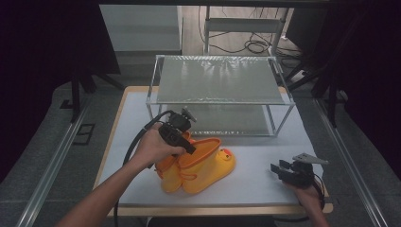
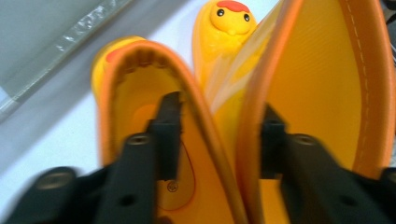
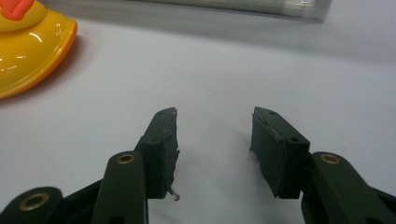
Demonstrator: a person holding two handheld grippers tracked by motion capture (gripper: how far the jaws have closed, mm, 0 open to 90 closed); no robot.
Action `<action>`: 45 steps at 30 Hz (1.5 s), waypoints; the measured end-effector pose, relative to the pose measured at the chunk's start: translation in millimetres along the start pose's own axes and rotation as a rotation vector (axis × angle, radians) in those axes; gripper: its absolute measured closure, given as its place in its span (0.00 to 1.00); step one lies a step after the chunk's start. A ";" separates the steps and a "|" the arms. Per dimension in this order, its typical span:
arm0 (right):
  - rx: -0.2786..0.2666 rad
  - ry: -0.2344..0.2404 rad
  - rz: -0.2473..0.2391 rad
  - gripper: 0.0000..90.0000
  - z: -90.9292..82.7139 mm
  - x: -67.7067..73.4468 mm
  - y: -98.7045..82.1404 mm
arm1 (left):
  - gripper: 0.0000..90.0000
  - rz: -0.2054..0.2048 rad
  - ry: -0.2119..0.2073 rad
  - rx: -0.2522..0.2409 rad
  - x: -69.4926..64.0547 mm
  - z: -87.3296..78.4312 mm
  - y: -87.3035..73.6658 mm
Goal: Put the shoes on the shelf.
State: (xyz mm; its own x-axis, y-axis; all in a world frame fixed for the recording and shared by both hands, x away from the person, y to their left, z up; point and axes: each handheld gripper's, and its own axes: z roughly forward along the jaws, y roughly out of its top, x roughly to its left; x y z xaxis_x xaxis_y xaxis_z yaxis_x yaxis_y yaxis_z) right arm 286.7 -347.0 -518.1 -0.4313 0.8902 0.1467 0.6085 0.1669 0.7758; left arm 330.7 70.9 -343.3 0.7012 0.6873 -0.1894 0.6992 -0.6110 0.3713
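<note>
Two yellow duck-faced rain boots lie side by side on the white table top (image 1: 279, 137), the nearer boot (image 1: 210, 168) in front of the other boot (image 1: 166, 166). My left gripper (image 1: 188, 145) sits at their orange-rimmed openings. In the left gripper view it (image 2: 219, 105) is open, one jaw inside the left boot (image 2: 135, 79) and one inside the right boot (image 2: 322, 93), with both adjoining walls between them. My right gripper (image 1: 279, 166) rests open near the front right of the table, nothing between its fingers (image 3: 214, 112). A boot toe (image 3: 28, 46) lies at its far left.
A two-tier metal-framed shelf (image 1: 217, 80) with clear panels stands at the back of the table; its edge (image 3: 233, 7) runs ahead of my right gripper and a corner (image 2: 46, 28) shows beside the boots. Bare table surface lies between the boots and my right gripper.
</note>
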 end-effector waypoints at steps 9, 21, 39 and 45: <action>-0.008 -0.011 0.011 0.56 0.9 -1.9 0.8 | 0.91 -0.001 -0.029 -0.025 6.1 -2.1 -1.4; -0.019 -0.021 0.022 0.56 -2.3 -5.3 0.0 | 0.91 0.022 -0.058 -0.033 6.0 -14.4 3.0; -0.019 -0.028 0.029 0.57 -3.1 -7.3 -0.1 | 0.91 0.039 -0.112 -0.141 0.0 -66.9 24.1; -0.025 -0.031 0.037 0.57 -3.6 -8.8 -0.3 | 0.91 0.056 -0.128 -0.165 -9.1 -77.9 36.2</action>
State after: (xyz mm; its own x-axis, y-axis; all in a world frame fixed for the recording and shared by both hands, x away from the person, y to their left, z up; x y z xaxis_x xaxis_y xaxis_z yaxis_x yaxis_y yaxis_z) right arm 287.9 -356.4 -517.4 -0.3877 0.9082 0.1574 0.6069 0.1230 0.7852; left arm 338.7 73.2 -257.3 0.7575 0.5922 -0.2747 0.6339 -0.5668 0.5262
